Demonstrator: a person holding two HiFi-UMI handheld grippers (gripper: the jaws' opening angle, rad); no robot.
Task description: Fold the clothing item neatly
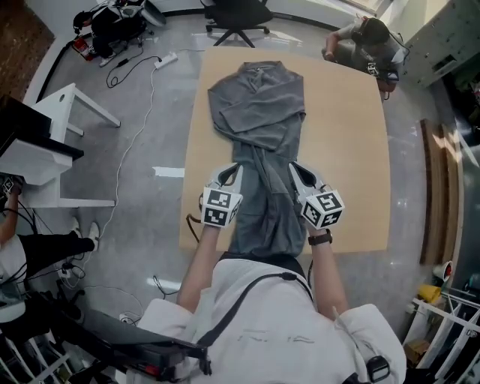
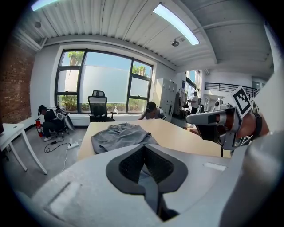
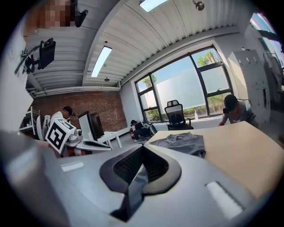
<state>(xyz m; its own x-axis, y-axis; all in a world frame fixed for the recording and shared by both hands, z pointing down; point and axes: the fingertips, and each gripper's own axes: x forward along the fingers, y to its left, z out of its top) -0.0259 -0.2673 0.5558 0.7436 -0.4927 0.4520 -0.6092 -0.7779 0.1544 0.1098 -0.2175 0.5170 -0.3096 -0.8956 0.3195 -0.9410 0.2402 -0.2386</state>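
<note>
A grey garment [image 1: 259,112] lies lengthwise down the middle of the tan table [image 1: 352,150], its top bunched at the far end and its near end reaching the front edge. My left gripper [image 1: 232,174] is shut on the garment's left edge, and my right gripper [image 1: 298,171] on its right edge, about level with each other. In the left gripper view a strip of grey fabric [image 2: 148,179] is pinched between the dark pads of that gripper [image 2: 144,150]. The right gripper view shows the same: cloth [image 3: 135,186] clamped in the shut gripper [image 3: 143,153].
A person [image 1: 364,41] bends over the table's far right corner. A black office chair [image 1: 236,19] stands behind the far edge. A white desk [image 1: 45,150] and floor cables [image 1: 139,64] are on the left. Bare tabletop lies on both sides of the garment.
</note>
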